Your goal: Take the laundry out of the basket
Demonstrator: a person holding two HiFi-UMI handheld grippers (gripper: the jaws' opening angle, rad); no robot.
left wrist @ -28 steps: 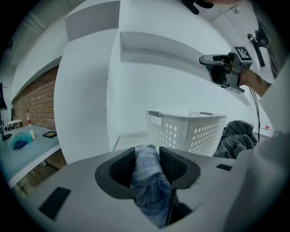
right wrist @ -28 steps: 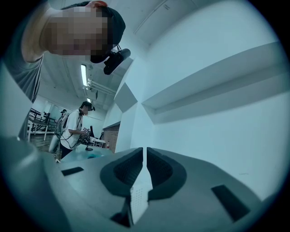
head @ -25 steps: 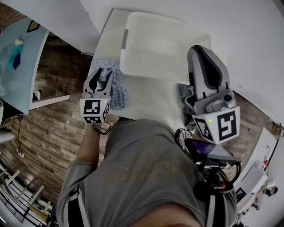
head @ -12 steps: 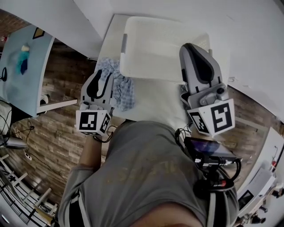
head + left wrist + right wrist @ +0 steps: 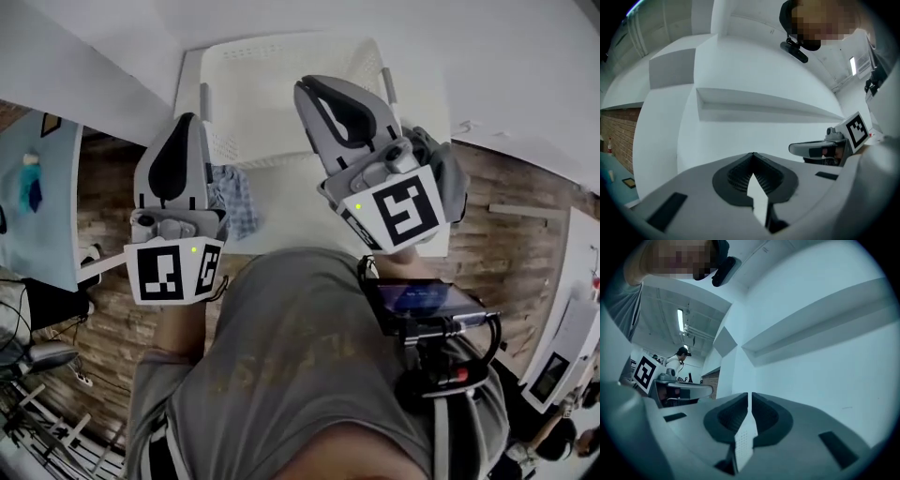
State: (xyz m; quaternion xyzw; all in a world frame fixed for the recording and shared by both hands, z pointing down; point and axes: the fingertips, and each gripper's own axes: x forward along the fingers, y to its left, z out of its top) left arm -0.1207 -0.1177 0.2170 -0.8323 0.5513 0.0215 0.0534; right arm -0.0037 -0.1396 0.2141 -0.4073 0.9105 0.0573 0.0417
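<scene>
The white laundry basket [image 5: 281,58] stands on the white table [image 5: 291,211], and no laundry shows inside it. A blue checked cloth [image 5: 236,192] lies at the table's left edge, below and right of my left gripper [image 5: 183,120]. A grey cloth [image 5: 452,173] lies at the right, behind my right gripper [image 5: 314,86]. Both grippers are held up level toward the white wall. The left gripper [image 5: 753,154] has just been closing and is shut with nothing between its jaws. The right gripper [image 5: 750,393] is shut and empty too.
A white wall with a shelf ledge [image 5: 764,103] fills both gripper views. A light blue table [image 5: 37,183] stands at the left over brick-patterned floor [image 5: 112,244]. A device [image 5: 427,300] hangs at the person's waist. Another person [image 5: 680,357] stands far off.
My left gripper has risen from beside the blue checked cloth and its jaws have shut; the cloth stays on the table. The right gripper has hardly moved. The head view has shifted.
</scene>
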